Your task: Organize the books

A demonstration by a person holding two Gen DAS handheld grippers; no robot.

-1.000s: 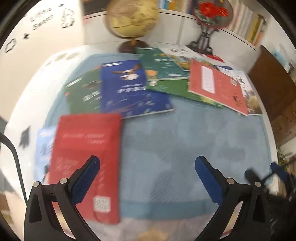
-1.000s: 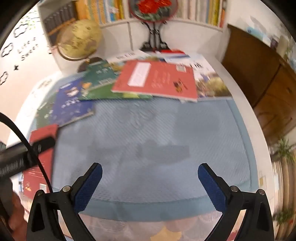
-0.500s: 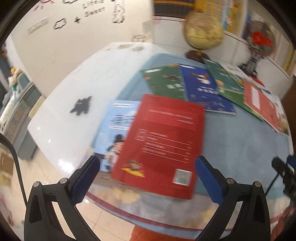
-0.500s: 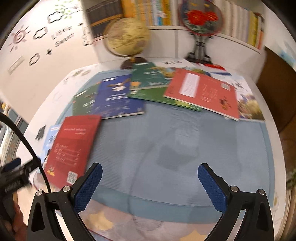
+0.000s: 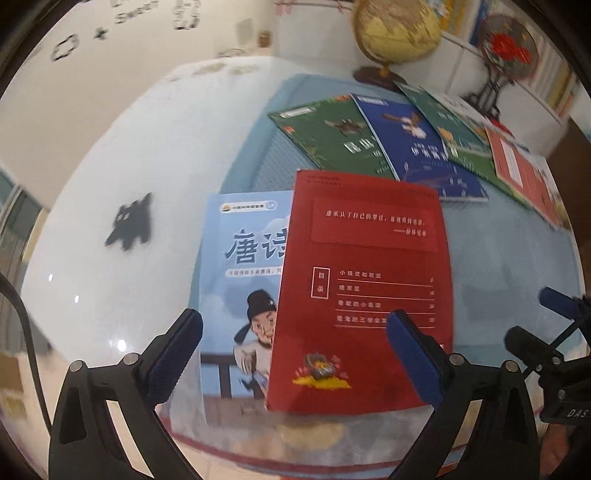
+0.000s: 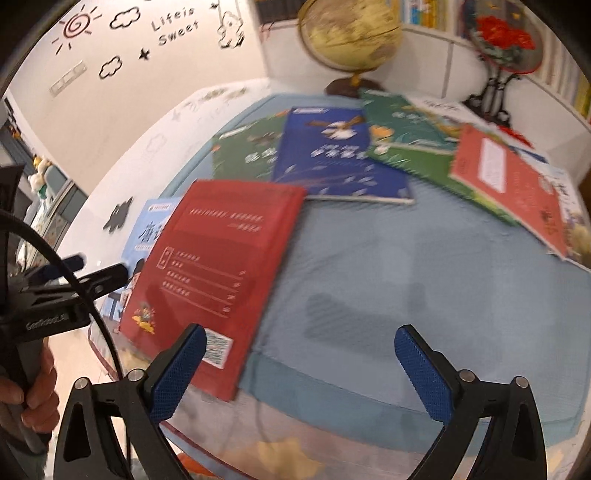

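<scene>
My left gripper (image 5: 293,347) hangs with its jaws spread wide and nothing between them, just above the near left corner of the table (image 5: 122,177), where a red book (image 5: 364,288) lies back cover up, overlapping the right part of a light blue book (image 5: 240,280). Both of these reach the near edge of the blue mat (image 5: 509,266) that covers much of the table. My right gripper (image 6: 299,363) is likewise wide open and empty, poised over the near edge of the mat; its left pad sits in front of the red book's (image 6: 218,269) near corner, though I cannot tell whether it touches. From this side I see my left hand (image 6: 27,391) wrapped round the other gripper's handle at the left. Towards the far edge of the table a row of overlapping books fans out: a green book (image 5: 332,136), a dark blue book (image 5: 421,147) partly over it, another green one (image 6: 406,140), and a red-orange book (image 6: 509,184) at the far right. Behind them a globe (image 6: 351,33) stands by the far edge, with a round ornament on a black stand (image 6: 498,44) to its right.
</scene>
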